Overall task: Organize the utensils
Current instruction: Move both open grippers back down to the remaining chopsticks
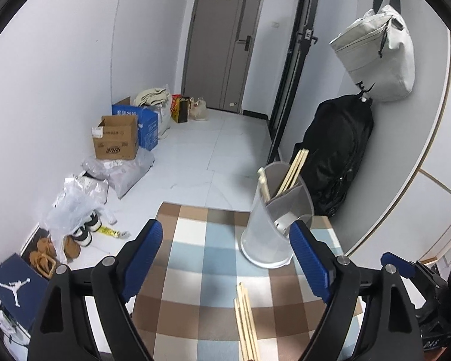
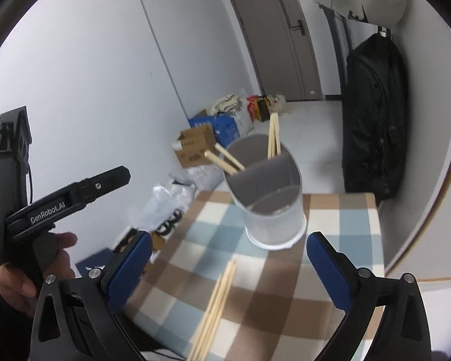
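A translucent utensil holder (image 1: pixel 273 222) (image 2: pixel 270 198) with a grey divider stands on the checked tablecloth (image 1: pixel 201 276) (image 2: pixel 255 285). Wooden chopsticks (image 1: pixel 291 171) (image 2: pixel 273 135) stick out of its compartments. A loose bundle of chopsticks (image 1: pixel 246 322) (image 2: pixel 216 307) lies on the cloth in front of it. My left gripper (image 1: pixel 225 240) is open above the cloth, with nothing between its blue pads (image 1: pixel 144 255). My right gripper (image 2: pixel 228 255) is open wide, with the loose chopsticks lying below and between its fingers (image 2: pixel 327 267), untouched. A hand holds the left gripper's body (image 2: pixel 45 207) in the right wrist view.
A black backpack (image 1: pixel 336 153) and a white bag (image 1: pixel 378 54) hang on the wall right of the table. Cardboard boxes (image 1: pixel 114 138), plastic bags and shoes (image 1: pixel 84 231) line the floor along the left wall. A grey door (image 1: pixel 222 42) is at the far end.
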{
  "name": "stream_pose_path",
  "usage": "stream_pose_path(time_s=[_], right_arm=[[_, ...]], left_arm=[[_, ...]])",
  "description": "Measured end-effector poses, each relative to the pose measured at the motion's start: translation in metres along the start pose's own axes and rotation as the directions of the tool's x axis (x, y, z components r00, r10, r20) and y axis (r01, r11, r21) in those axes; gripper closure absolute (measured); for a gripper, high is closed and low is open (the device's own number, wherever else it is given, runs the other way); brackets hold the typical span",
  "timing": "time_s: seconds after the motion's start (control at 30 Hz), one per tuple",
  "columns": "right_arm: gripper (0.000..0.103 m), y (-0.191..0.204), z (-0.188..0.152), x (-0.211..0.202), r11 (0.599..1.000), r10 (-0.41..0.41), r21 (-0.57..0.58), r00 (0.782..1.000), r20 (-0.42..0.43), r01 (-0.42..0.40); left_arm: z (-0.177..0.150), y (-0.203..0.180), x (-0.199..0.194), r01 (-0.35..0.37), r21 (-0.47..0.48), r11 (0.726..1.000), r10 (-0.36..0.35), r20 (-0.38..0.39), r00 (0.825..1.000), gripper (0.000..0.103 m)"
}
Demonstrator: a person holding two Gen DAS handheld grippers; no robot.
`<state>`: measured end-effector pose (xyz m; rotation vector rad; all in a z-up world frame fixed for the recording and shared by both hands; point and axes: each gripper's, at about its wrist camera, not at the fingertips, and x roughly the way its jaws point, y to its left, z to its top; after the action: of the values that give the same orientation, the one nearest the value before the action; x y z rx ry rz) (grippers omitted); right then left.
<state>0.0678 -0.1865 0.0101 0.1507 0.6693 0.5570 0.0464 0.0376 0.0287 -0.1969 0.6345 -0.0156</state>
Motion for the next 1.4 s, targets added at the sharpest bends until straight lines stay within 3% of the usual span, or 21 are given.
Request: stream_pose_path(time_s=[0.13, 0.2, 0.5, 0.63, 0.67, 0.87, 0.97, 1.07, 1.17, 1.27, 1.4], right_arm=[[0.0, 0.001, -0.022, 0.01, 1.0, -0.028, -0.015, 0.999, -0.02, 0.027], [0.0, 0.001, -0.03, 0.016, 0.997, -0.076, -0.016, 0.997, -0.021, 0.075], [0.0, 0.01, -0.054, 0.048, 0.985, -0.134, -0.124, 0.987, -0.092, 0.122], [0.0, 0.006, -0.06, 0.071, 0.983, -0.156, -0.125, 0.975, -0.159, 0.137], [0.0, 0.004, -0.064, 0.086, 0.982, -0.168, -0.126, 0.962, -0.214, 0.143], [0.001, -0.014, -0.07, 0.114, 0.995, -0.102, -0.017, 0.94, -0.324, 0.102], [0.002, -0.019, -0.073, 0.128, 0.993, -0.108, 0.0, 0.928, -0.356, 0.116], [0.009, -0.012, -0.075, 0.138, 0.989, -0.145, -0.066, 0.914, -0.378, 0.13], [0.028, -0.007, -0.075, 0.15, 0.982, -0.18, -0.117, 0.9, -0.397, 0.146], [0.039, -0.007, -0.073, 0.161, 0.985, -0.167, -0.107, 0.888, -0.429, 0.134], [0.042, -0.004, -0.073, 0.163, 0.988, -0.15, -0.104, 0.886, -0.439, 0.116]], left_arm=[[-0.014, 0.012, 0.005, -0.029, -0.044, 0.999, 0.03, 0.016, 0.999, 0.02], [-0.021, 0.019, 0.011, -0.038, -0.061, 0.997, 0.038, -0.009, 0.999, 0.02], [-0.048, 0.032, 0.033, -0.075, -0.069, 0.995, 0.07, -0.072, 0.995, 0.02], [-0.057, 0.037, 0.04, -0.099, -0.057, 0.993, 0.095, -0.077, 0.993, 0.02], [-0.06, 0.038, 0.042, -0.105, -0.052, 0.993, 0.101, -0.08, 0.992, 0.02], [-0.066, 0.05, 0.053, -0.12, -0.075, 0.99, 0.108, -0.14, 0.984, 0.02], [-0.068, 0.055, 0.058, -0.128, -0.088, 0.988, 0.112, -0.166, 0.98, 0.02], [-0.07, 0.058, 0.063, -0.131, -0.096, 0.987, 0.11, -0.195, 0.975, 0.02], [-0.069, 0.06, 0.066, -0.14, -0.096, 0.986, 0.119, -0.196, 0.973, 0.02], [-0.07, 0.061, 0.067, -0.144, -0.096, 0.985, 0.124, -0.194, 0.973, 0.02], [-0.07, 0.066, 0.071, -0.144, -0.116, 0.983, 0.118, -0.212, 0.97, 0.02]])
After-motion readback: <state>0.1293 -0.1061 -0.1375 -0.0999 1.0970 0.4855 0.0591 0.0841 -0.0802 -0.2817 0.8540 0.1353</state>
